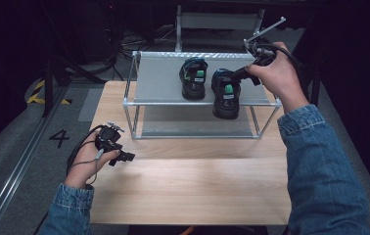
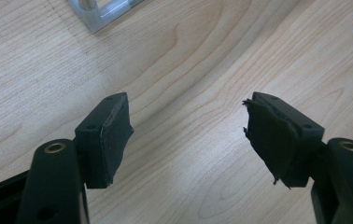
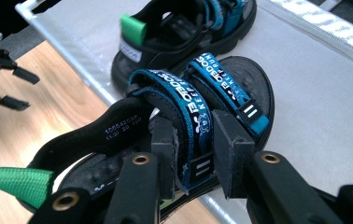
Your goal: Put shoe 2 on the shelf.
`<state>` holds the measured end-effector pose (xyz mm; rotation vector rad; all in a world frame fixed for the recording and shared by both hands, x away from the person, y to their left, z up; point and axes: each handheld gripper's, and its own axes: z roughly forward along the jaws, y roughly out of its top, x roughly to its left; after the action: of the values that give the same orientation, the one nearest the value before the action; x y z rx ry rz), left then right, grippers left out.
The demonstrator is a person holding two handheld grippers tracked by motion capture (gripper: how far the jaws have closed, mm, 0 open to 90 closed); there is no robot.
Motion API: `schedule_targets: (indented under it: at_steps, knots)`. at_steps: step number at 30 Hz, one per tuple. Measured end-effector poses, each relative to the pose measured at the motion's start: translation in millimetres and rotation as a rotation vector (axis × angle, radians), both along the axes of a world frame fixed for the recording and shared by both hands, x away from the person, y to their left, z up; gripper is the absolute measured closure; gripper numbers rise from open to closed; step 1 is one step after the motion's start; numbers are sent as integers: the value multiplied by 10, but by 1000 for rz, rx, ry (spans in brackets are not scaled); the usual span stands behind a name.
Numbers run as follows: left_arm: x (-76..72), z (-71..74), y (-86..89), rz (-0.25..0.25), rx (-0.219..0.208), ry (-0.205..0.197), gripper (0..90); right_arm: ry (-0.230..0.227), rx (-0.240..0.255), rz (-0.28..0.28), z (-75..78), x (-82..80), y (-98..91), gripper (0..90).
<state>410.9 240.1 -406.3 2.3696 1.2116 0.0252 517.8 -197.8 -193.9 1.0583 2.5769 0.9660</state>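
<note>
Two black sandals with blue straps and green heel tabs sit on the top shelf of a metal rack (image 1: 163,81). The right sandal (image 1: 226,95) hangs partly over the shelf's front edge. My right gripper (image 1: 242,73) comes at it from the right and is shut on its blue instep strap (image 3: 198,119), one pad on each side of the strap, in the right gripper view (image 3: 193,135). The left sandal (image 1: 194,78) stands beside it, farther back (image 3: 179,32). My left gripper (image 1: 126,157) hovers low over the wooden table, open, with nothing between its pads (image 2: 188,128).
The rack has a lower shelf (image 1: 193,127) and stands at the back of the wooden table (image 1: 188,191). One rack foot (image 2: 100,14) lies just ahead of the left gripper. Dark floor with cables surrounds the table.
</note>
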Motion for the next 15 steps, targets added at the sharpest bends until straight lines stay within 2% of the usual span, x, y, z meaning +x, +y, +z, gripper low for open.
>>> schedule_targets:
  at_steps: [12, 15]
  knots:
    - [-4, 4, 44, 11, -6, -5, 310, 19, -7, -24, -86, 325, 53, 721]
    - [-7, 16, 41, 13, -4, -19, 316, 33, 2, -32, -115, 419, 42, 721]
